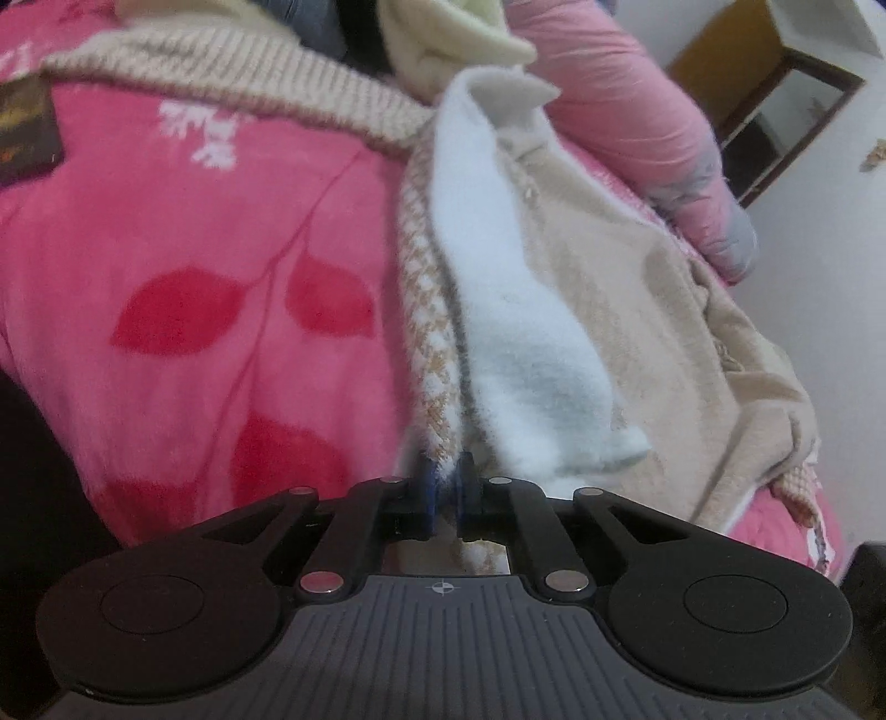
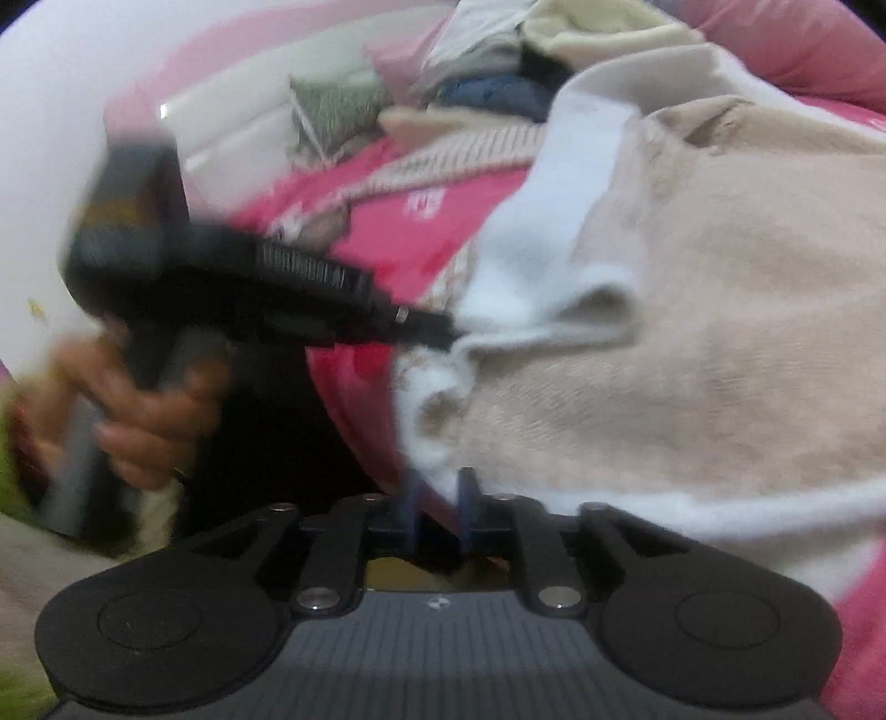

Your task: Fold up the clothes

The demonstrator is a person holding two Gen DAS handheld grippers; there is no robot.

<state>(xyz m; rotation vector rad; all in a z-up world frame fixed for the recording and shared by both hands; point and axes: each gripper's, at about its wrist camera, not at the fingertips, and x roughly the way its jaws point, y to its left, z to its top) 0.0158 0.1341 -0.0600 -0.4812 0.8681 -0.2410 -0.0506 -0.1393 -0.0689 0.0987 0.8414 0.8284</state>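
A beige garment [image 1: 609,310] with white fleece lining [image 1: 515,343] and a houndstooth edge [image 1: 426,343] lies spread on a pink blanket [image 1: 221,249]. My left gripper [image 1: 443,490] is shut on that houndstooth edge, with cloth pinched between its blue pads. In the right wrist view the same garment [image 2: 692,332] fills the right side. My right gripper [image 2: 437,498] is closed on its white hem, and fleece fills the narrow gap between the fingers. The left gripper [image 2: 443,329] also shows there, blurred, held by a hand [image 2: 138,410] and biting the garment's edge.
A heap of other clothes [image 1: 454,33] lies at the back of the bed. A rolled pink quilt [image 1: 637,111] sits to the right of it. A wooden shelf [image 1: 775,99] stands against the white wall. A dark object [image 1: 27,127] rests on the blanket's left.
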